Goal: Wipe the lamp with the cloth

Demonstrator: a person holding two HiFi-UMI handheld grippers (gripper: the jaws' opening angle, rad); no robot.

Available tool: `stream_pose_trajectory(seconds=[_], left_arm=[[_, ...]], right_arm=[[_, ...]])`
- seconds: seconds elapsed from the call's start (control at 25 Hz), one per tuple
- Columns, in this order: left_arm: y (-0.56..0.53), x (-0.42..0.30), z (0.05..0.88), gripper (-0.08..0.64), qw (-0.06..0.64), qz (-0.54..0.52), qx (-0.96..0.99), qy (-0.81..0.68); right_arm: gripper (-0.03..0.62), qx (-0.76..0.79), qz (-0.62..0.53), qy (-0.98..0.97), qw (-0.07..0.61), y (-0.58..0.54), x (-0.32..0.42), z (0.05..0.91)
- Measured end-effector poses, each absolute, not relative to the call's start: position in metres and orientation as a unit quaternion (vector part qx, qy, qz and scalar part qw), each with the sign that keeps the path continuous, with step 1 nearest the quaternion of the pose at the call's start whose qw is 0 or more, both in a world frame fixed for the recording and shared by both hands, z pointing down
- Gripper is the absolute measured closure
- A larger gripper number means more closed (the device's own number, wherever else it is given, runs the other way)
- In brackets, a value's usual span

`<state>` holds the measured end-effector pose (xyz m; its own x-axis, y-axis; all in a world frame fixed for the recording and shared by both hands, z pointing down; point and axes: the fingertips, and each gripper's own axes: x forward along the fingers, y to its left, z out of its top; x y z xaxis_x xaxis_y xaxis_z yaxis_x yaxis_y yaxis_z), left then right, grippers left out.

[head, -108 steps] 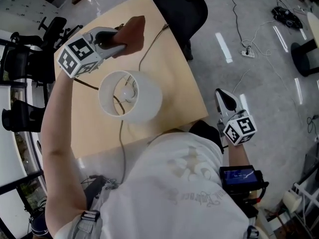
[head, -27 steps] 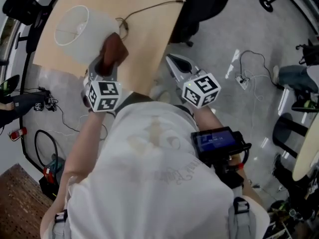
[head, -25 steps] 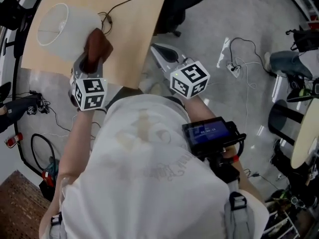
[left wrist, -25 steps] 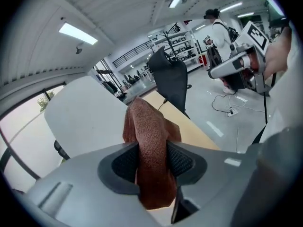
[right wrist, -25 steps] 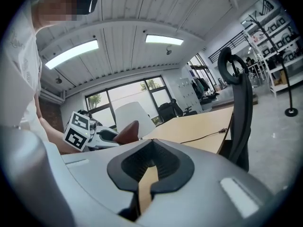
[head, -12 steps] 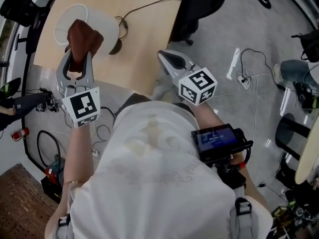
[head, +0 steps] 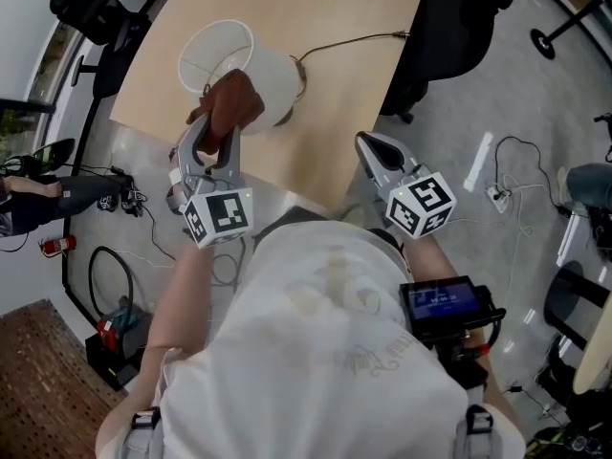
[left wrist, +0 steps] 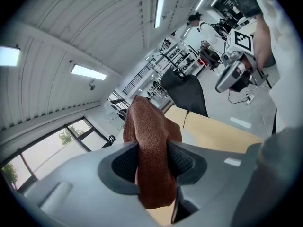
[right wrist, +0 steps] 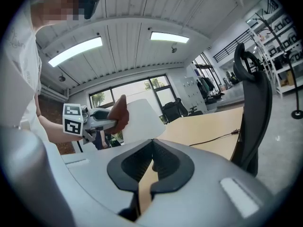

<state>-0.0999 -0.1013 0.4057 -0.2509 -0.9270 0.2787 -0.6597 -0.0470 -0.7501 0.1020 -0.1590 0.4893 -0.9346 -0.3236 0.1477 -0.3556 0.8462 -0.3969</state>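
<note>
A lamp with a white shade (head: 273, 65) stands near the tan table's (head: 335, 113) front edge. A brown cloth (head: 232, 103) is pinched in my left gripper (head: 216, 132), which presses it against the near side of the shade just under the rim. In the left gripper view the cloth (left wrist: 152, 126) fills the gap between the pads and sticks up past them. In the right gripper view the cloth (right wrist: 118, 117) lies against the shade's (right wrist: 144, 117) left side. My right gripper (head: 368, 143) hangs shut and empty off the table's front edge, right of the lamp.
The lamp's cord (head: 354, 41) runs across the table to its far right edge. A black office chair (head: 459, 27) stands beyond that edge. Cables (head: 507, 194) lie on the grey floor at right, and more chairs (head: 91, 8) stand at the far left.
My left gripper has risen with the cloth, from low on the shade's near side to just under its rim. The right gripper has kept still.
</note>
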Motion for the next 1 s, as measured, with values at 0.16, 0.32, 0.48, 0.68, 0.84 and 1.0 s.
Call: stream_pose_trajectory(seconds=[0.16,0.32,0.48,0.68,0.84,1.0], left_arm=[[-0.091,-0.101,0.450,0.397,0.163,-0.448,-0.603,0.639],[-0.092,-0.079,0.499,0.397,0.148,-0.483,-0.630,0.590],[-0.055,-0.107,0.525,0.399,0.079,-0.475,-0.671,0.564],[-0.041,-0.148,0.475,0.399,0.029,-0.332,-0.692,0.640],[-0.036,-0.191,0.409,0.399,0.014,-0.203,-0.691,0.694],[-0.049,-0.212,0.367,0.399,-0.016,-0.089,-0.688,0.720]], right_arm=[[0.580,0.181,0.216,-0.959,0.040,-0.151,0.093,0.491],[0.580,0.185,0.222,-0.957,0.042,-0.155,0.102,0.496],[0.580,0.185,0.215,-0.958,0.044,-0.127,0.065,0.483],[0.580,0.183,0.208,-0.960,0.051,-0.109,0.031,0.482],[0.580,0.185,0.207,-0.959,0.052,-0.096,0.004,0.479],[0.580,0.185,0.206,-0.959,0.056,-0.095,-0.002,0.477]])
